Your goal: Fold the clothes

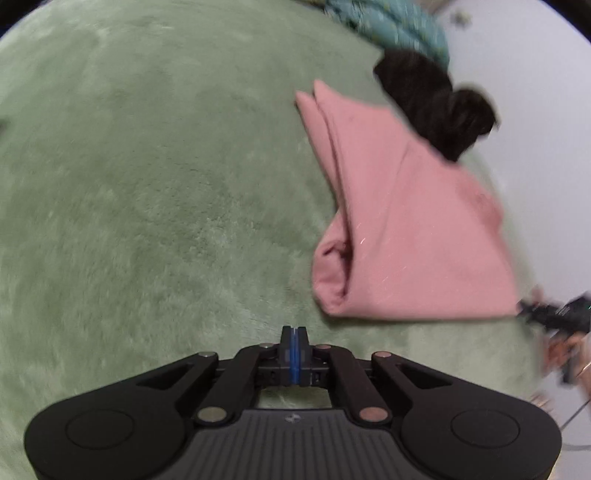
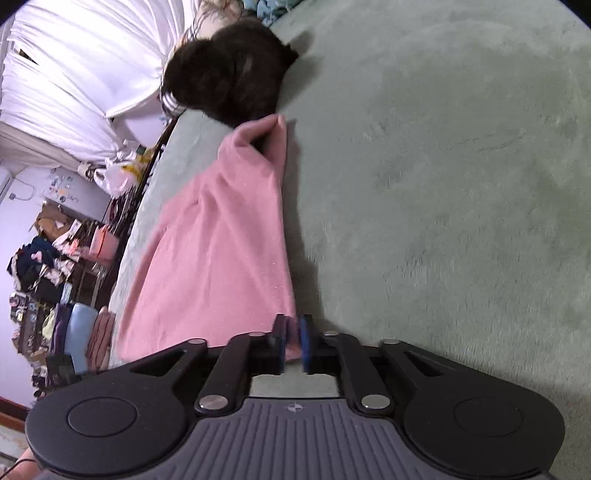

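One pink garment [image 1: 402,221], folded into a long wedge, lies on a green plush blanket [image 1: 147,177] near the bed's edge, with a single dark fuzzy garment [image 1: 436,107] bunched against its far end and overlapping it there. Beyond that, a teal patterned cloth [image 1: 395,22] sits at the blanket's far border. The left gripper [image 1: 294,334] hovers over bare blanket, apart from the pink garment, its two blue pads pressed together with nothing between them. The right gripper [image 2: 293,325] sits at the near corner of the pink garment [image 2: 221,240], its jaws slightly parted with a fold of the pink cloth lying between the pads; whether the pads press it cannot be told through the blur. In the right wrist view the dark garment [image 2: 229,74] blocks the pink one's far tip, and past the bed's edge hang white curtains [image 2: 74,66] above cluttered shelves [image 2: 55,266] crowded with bags, boxes and stacked cloths.
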Demonstrator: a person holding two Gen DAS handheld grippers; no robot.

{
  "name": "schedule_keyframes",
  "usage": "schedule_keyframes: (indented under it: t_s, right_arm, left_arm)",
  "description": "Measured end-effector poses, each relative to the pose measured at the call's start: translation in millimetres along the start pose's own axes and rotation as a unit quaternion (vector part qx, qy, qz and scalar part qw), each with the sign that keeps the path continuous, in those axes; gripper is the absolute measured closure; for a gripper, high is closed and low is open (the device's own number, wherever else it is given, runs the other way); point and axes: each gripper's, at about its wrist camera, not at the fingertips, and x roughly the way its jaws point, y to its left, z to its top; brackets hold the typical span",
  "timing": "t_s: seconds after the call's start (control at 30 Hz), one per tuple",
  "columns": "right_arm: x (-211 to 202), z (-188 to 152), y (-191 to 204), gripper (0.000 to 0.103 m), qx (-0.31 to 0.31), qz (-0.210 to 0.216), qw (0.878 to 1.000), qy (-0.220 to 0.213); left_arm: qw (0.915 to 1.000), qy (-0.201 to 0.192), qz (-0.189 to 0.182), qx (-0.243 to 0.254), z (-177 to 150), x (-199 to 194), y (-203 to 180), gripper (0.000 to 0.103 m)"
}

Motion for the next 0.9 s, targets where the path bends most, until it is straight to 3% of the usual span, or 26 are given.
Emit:
schedule_keyframes:
  t_s: [0.07, 0.17, 0.23, 0.33, 0.43, 0.5, 0.53, 0.57, 0.6, 0.67, 0.7, 0.73, 0.83, 0.9]
  right_arm:
    - [-10, 11, 8, 0.075, -0.031, -0.034, 0.999, -0.028]
    - [-14, 49, 34, 0.075, -0.084, -0.077, 0.99, -0.078]
    - [10, 74, 68, 0.075, -0.131, -0.052, 0.987, -0.08]
    - [57, 105, 118, 0.076, -0.193, -0.038, 0.977, -0.079]
    - [146, 153, 156, 0.078, -0.24, -0.136, 0.96, -0.053]
    - [196, 176, 161, 0.095, -0.254, -0.179, 0.95, -0.028]
    - [215, 182, 157, 0.094, -0.255, -0.2, 0.946, -0.012]
    - [242, 188, 145, 0.083, -0.258, -0.237, 0.937, 0.009]
    - [267, 193, 134, 0.081, -0.26, -0.272, 0.926, 0.029]
    - [269, 207, 120, 0.087, -0.218, -0.274, 0.936, 0.02]
    - [260, 219, 115, 0.086, -0.175, -0.269, 0.947, 0.003]
    - [246, 225, 114, 0.086, -0.165, -0.265, 0.95, -0.022]
    - [219, 224, 112, 0.086, -0.198, -0.261, 0.944, -0.042]
    - [190, 215, 106, 0.077, -0.202, -0.222, 0.953, -0.037]
  left_arm:
    - [0.9993, -0.031, -0.017, -0.013, 5, -18, 0, 0.103]
    - [0.9974, -0.069, -0.022, 0.006, 25, -32, -19, 0.103]
    - [0.9957, -0.083, -0.035, 0.019, 44, -27, -36, 0.102]
    - [0.9939, -0.07, -0.059, 0.062, 74, 8, -71, 0.102]
    - [0.9943, -0.038, -0.063, 0.077, 84, 51, -93, 0.102]
    - [0.9947, -0.017, -0.067, 0.077, 80, 70, -100, 0.102]
    - [0.9946, -0.013, -0.069, 0.077, 76, 74, -102, 0.102]
    - [0.9946, -0.006, -0.072, 0.074, 73, 77, -102, 0.102]
    - [0.9946, -0.002, -0.075, 0.072, 70, 78, -101, 0.102]
    - [0.9948, -0.002, -0.079, 0.065, 65, 73, -93, 0.102]
    - [0.995, -0.003, -0.081, 0.06, 61, 69, -89, 0.102]
    - [0.9952, -0.006, -0.083, 0.051, 60, 64, -82, 0.102]
    - [0.9957, -0.008, -0.086, 0.034, 63, 57, -70, 0.102]
    - [0.9952, -0.023, -0.081, 0.049, 68, 49, -71, 0.102]
